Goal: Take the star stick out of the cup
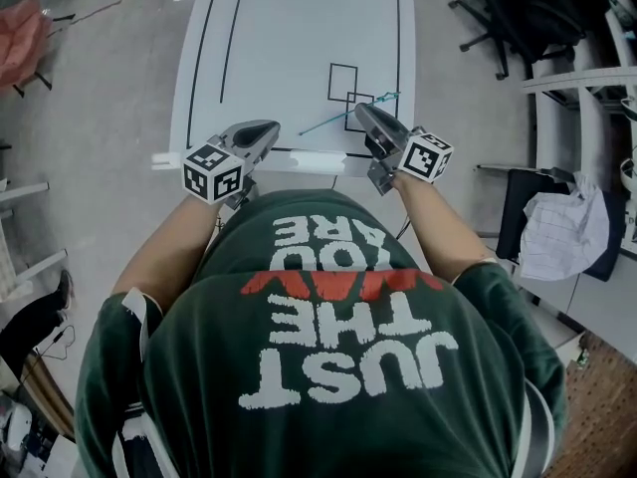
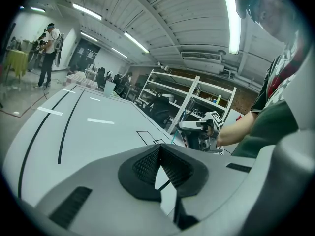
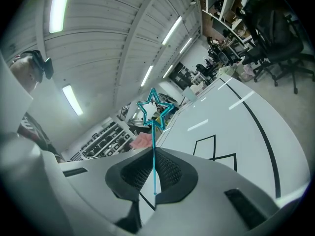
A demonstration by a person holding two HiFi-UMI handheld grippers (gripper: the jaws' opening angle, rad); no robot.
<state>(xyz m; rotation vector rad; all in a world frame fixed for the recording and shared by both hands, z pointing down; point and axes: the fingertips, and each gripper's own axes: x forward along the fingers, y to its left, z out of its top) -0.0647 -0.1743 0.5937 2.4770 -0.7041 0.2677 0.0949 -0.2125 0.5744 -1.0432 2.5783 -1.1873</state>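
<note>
The star stick [image 3: 155,109] is a thin teal rod with an outlined star at its tip. My right gripper [image 3: 153,151] is shut on its shaft, and the star stands above the jaws. From the head view the stick [image 1: 328,122] slants in the air over the white table [image 1: 289,38], held at the tip of the right gripper [image 1: 361,109]. The left gripper [image 1: 267,127] hovers beside it over the table's near edge, shut with nothing in it [image 2: 160,149]. The left gripper view shows the right gripper [image 2: 202,129] across from it. No cup is in view.
Black lines and outlined squares [image 1: 348,93] mark the table. Office chairs [image 1: 518,13] stand at the back right, and a white rack with cloth [image 1: 562,232] is on the right. A person [image 2: 48,53] stands far off in the room.
</note>
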